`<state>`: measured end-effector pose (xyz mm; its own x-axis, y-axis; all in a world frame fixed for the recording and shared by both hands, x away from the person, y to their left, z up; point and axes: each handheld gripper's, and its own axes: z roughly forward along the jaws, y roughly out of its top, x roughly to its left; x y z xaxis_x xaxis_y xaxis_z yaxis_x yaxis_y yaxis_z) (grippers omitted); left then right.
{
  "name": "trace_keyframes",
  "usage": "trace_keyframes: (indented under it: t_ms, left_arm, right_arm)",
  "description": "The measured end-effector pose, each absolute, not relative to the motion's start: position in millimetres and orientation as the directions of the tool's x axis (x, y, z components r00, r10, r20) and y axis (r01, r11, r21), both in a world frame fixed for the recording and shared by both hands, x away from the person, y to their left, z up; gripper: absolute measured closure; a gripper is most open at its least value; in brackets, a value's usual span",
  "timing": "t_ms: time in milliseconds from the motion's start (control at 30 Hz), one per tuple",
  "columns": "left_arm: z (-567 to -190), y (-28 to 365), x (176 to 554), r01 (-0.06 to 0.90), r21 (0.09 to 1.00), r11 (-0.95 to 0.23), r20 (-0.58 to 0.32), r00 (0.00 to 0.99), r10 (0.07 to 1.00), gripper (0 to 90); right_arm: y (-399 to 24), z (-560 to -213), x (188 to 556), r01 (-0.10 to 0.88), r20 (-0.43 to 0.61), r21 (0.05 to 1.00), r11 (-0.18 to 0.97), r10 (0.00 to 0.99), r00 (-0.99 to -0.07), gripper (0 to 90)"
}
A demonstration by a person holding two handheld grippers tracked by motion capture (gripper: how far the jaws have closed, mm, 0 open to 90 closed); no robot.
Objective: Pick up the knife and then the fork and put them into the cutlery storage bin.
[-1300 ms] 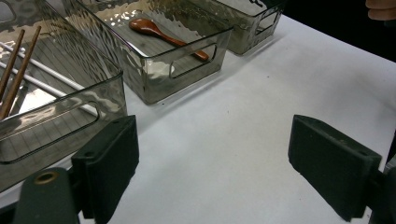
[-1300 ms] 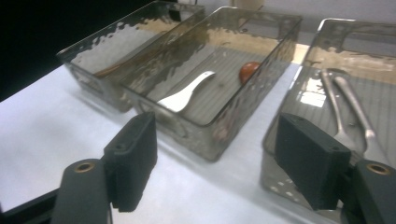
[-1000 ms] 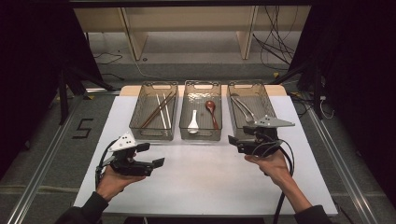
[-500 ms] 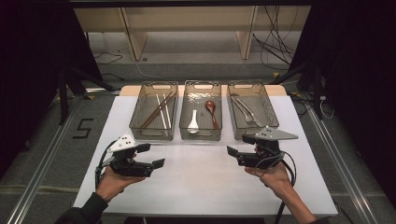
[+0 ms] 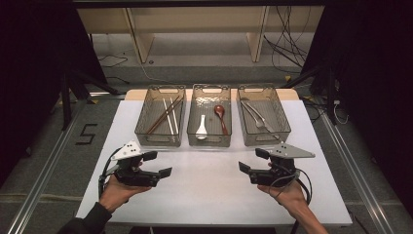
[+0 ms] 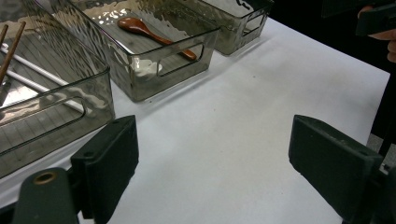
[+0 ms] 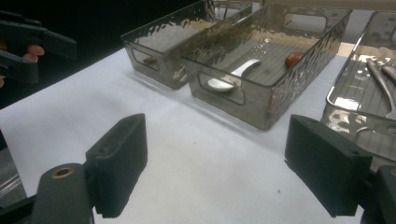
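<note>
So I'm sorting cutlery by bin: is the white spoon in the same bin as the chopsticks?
No, the white spoon lies in the middle bin beside the brown spoon, while the chopsticks lie in the left bin.

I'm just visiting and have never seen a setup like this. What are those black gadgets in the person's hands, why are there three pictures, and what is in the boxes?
There is no robot arm here. A person holds a hand tool with two black jaws in each hand: the left gripper and the right gripper. Both stand open and hold nothing; the right one's jaws have just been opening.

One picture comes from a fixed camera looking down on the white table. The other two come from cameras riding on the grippers, looking out between their own jaws.

Three clear bins stand in a row. The left bin holds chopsticks, the middle bin a white spoon and a brown spoon, and the right bin metal cutlery.
</note>
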<state>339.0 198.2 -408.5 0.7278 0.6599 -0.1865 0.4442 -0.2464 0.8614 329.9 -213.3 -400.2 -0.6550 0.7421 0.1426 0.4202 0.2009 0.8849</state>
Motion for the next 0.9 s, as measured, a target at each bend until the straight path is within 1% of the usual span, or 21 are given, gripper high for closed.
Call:
trace_keyframes:
  t_ms: [367, 900]
  left_arm:
    - [-410, 198, 331, 0.452, 0.863, -0.226, -0.217, 0.734, 0.643, 15.6]
    - [-412, 200, 331, 0.445, 0.87, -0.215, -0.209, 0.725, 0.657, 15.6]
  right_arm:
    - [-219, -407, 316, 0.429, 0.14, 0.882, 0.196, 0.76, -0.635, 19.3]
    - [-220, -408, 315, 0.441, 0.143, 0.875, 0.199, 0.765, -0.628, 18.9]
